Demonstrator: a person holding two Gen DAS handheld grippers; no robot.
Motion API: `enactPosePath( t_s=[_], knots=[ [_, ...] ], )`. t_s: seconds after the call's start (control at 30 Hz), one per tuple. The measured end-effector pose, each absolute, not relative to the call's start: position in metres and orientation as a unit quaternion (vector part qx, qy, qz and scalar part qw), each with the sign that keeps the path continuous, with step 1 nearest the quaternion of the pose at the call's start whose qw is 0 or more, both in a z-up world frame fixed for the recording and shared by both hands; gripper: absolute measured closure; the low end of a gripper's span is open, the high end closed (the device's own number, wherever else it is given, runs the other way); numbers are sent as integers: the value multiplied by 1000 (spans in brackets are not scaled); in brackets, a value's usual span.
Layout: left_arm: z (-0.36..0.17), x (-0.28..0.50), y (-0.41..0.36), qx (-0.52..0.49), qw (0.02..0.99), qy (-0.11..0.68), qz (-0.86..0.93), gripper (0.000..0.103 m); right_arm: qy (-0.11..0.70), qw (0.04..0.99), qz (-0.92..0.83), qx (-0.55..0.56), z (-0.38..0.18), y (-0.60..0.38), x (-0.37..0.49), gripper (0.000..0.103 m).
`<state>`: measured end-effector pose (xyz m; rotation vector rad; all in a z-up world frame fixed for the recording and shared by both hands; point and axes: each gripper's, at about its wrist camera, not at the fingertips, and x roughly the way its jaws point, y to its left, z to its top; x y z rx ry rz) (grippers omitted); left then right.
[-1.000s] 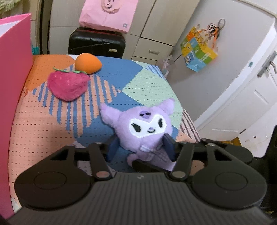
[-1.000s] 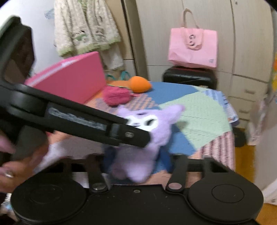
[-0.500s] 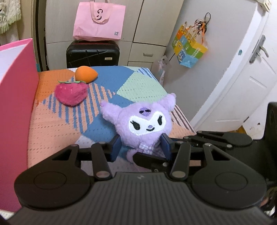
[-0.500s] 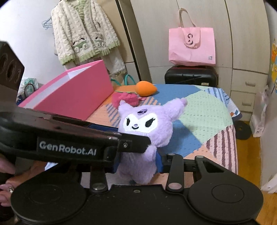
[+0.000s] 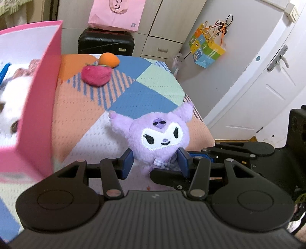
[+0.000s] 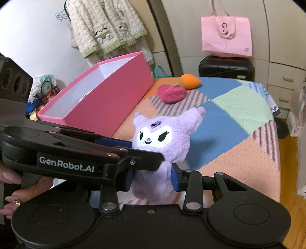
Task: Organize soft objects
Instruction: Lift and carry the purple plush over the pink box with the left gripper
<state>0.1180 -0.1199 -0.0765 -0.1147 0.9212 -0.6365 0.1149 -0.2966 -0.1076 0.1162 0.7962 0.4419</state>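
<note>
A purple plush doll (image 5: 160,134) hangs upright above the patchwork bed cover (image 5: 143,95), held from both sides. My left gripper (image 5: 155,162) is shut on its lower body, blue pads pressed into the fur. The right gripper (image 6: 152,180) is shut on the same doll (image 6: 160,138) lower down. A left gripper finger (image 6: 149,162) crosses in front of the doll in the right wrist view. The open pink box (image 5: 38,115) (image 6: 107,95) stands to the left, with a white plush (image 5: 11,99) inside. A strawberry plush (image 5: 96,75) and an orange plush (image 5: 109,59) lie at the far end.
A black suitcase (image 5: 106,43) with a pink bag (image 5: 116,13) on it stands beyond the bed. A white door (image 5: 267,95) is on the right. A person's hand (image 6: 11,191) holds the left gripper. A knit cardigan (image 6: 107,28) hangs on the wall.
Both grippers have lifted the purple doll off the cover and carried it toward the pink box. The box's inside with the white plush now shows in the left wrist view.
</note>
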Motion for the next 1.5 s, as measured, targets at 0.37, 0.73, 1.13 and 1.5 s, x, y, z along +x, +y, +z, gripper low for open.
enactPosePath(
  t_s=[0.37,0.73,1.13,1.5],
  knots=[
    [-49,70,-50,-65,844,434,-307,55,401,869,286,53,-82,-253,78,59],
    [-14,37,7,-58,858,429,-275,55,409,836,362,43,-58,-200,63,60],
    [30,61,48,-78,909,332,-238,55,345,859,379,10,-12,-153,88,60],
    [26,141,72,-110,920,306,-220,54,318,874,366,39,-5,-127,171,61]
  ],
)
